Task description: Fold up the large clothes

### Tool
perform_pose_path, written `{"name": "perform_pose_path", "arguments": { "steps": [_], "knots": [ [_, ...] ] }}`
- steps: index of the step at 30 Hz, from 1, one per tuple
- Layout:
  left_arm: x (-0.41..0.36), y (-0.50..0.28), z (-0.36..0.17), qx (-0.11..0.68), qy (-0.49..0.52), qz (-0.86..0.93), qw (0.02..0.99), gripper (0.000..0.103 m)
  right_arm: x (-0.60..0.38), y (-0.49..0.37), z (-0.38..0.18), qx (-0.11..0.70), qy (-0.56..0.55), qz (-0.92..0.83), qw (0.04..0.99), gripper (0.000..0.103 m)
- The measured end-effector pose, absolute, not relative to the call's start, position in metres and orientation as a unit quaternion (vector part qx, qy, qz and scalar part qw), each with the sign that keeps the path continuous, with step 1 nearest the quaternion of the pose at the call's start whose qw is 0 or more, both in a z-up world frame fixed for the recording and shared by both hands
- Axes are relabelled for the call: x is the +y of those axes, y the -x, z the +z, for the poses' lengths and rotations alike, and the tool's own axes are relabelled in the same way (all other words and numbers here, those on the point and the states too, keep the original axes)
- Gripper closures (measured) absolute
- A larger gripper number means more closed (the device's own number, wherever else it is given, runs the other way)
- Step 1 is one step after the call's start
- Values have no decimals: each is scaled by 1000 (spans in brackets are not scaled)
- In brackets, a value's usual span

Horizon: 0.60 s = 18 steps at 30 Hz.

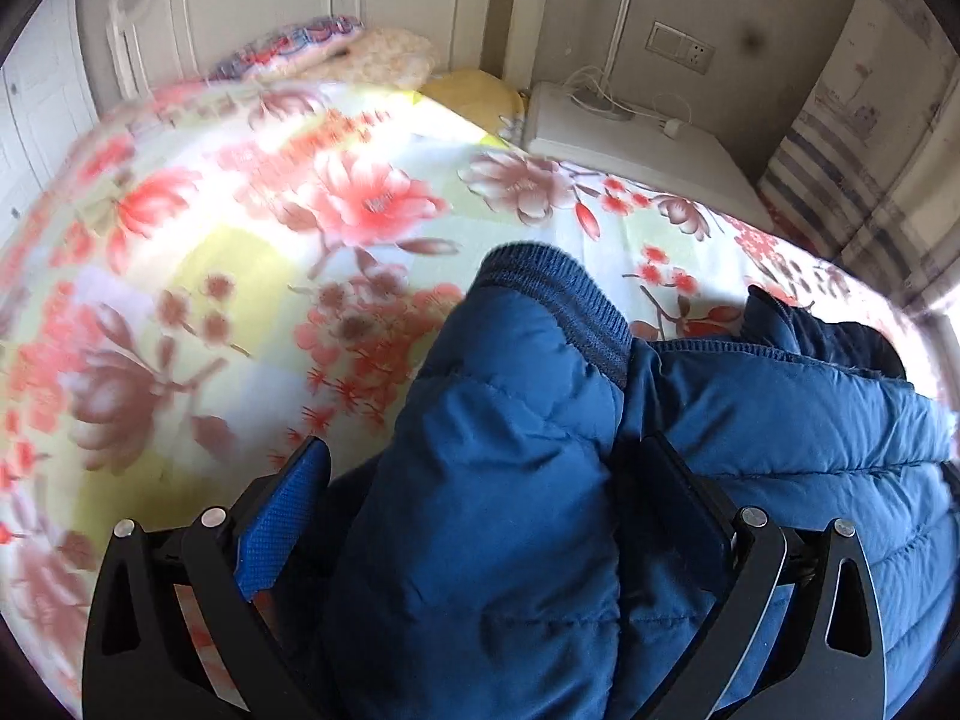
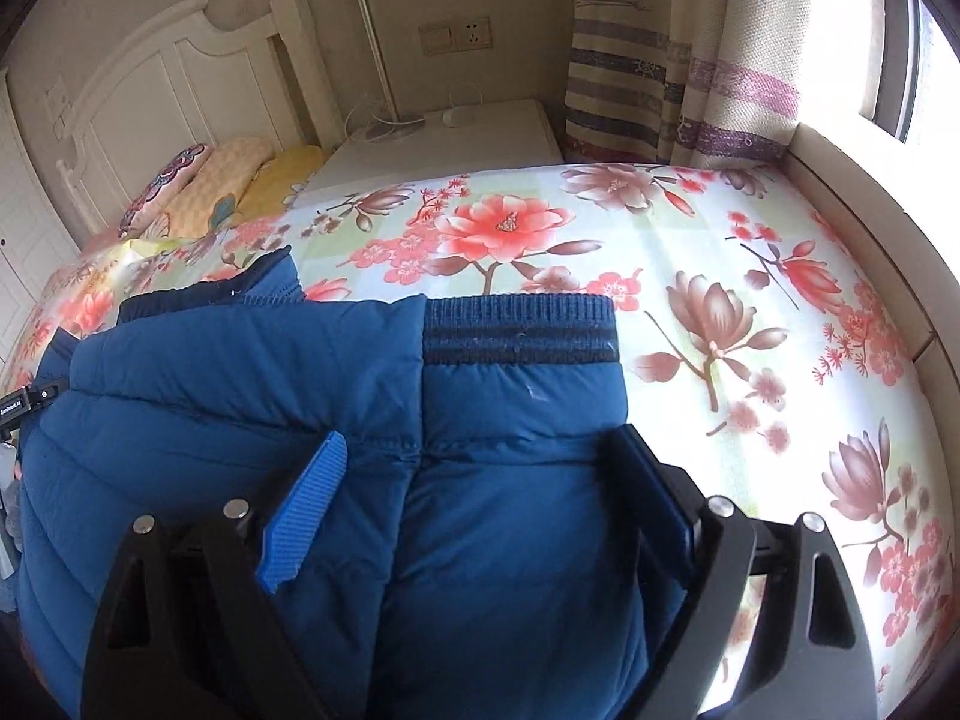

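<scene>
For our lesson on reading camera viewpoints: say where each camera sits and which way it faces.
Left wrist: on the left claw, looking down over the blue padded jacket and floral bedsheet toward the headboard; its two fingers show.
Right wrist: on the right claw, looking down toward the curtain; its two fingers show.
Shared: jacket, bedsheet, white nightstand.
</scene>
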<state>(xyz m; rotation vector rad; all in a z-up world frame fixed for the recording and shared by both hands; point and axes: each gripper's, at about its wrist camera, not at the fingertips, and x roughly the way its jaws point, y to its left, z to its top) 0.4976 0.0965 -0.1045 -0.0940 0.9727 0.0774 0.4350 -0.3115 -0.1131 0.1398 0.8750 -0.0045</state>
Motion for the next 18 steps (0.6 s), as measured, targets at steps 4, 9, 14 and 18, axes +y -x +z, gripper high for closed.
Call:
{"name": "perform_pose_path", "arguments": {
  "steps": [4,9,14,18],
  "knots": [
    [63,-458,-62,411,3,22,912,6,-297,-417,-81,389,-33,-30,920,20],
    [-10,-406,-50,389,-56,-45,918,5,-217,-364,-44,350,25,79,933,16],
    [-48,-395,-96,383,-115,-36,916,4,-135,-347,-97,383,161,108,903,11],
    [-28,-397,-89,403,-78,-43,911,4,-148,-353,-101,390,123,115,905,10]
  ]
}}
